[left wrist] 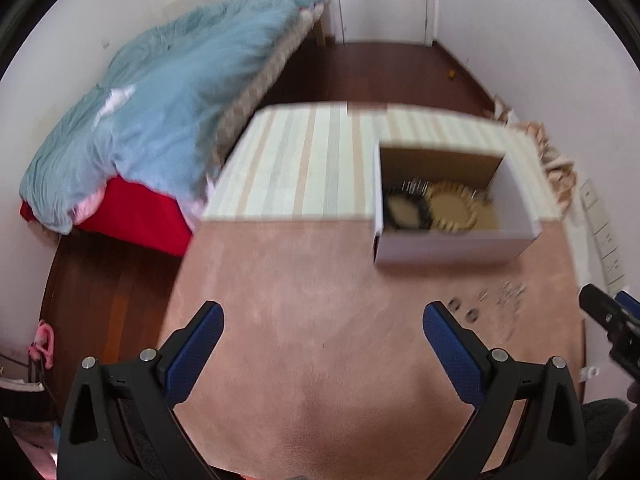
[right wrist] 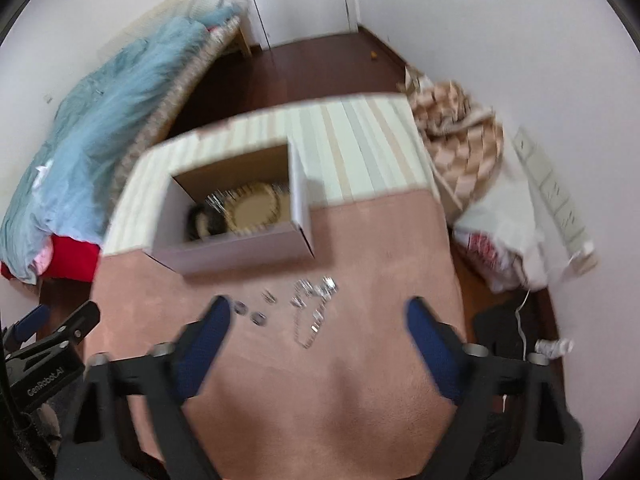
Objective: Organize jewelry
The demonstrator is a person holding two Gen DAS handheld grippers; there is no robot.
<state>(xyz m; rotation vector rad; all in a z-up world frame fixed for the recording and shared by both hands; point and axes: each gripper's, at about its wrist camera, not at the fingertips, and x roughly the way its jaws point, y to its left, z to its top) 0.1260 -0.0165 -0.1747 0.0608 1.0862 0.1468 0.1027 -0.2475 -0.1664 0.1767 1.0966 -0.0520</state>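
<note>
Both grippers hover over a pink cloth point(right wrist: 360, 380), jaws spread wide and holding nothing: the left gripper point(left wrist: 322, 332) and the right gripper point(right wrist: 318, 322). Loose silver jewelry point(right wrist: 310, 308) lies scattered on the cloth just ahead of the right gripper, near two small rings point(right wrist: 250, 312). Beyond it sits an open white box point(right wrist: 236, 216) holding round necklaces point(right wrist: 252, 208). A blue blanket point(left wrist: 160, 112) covers the bed to the left.

Loose jewelry point(right wrist: 312, 312) on the pink cloth point(right wrist: 320, 380) is being smeared by motion blur; pieces inside the box point(right wrist: 240, 248) are being blurred and partly hidden by its front wall.
</note>
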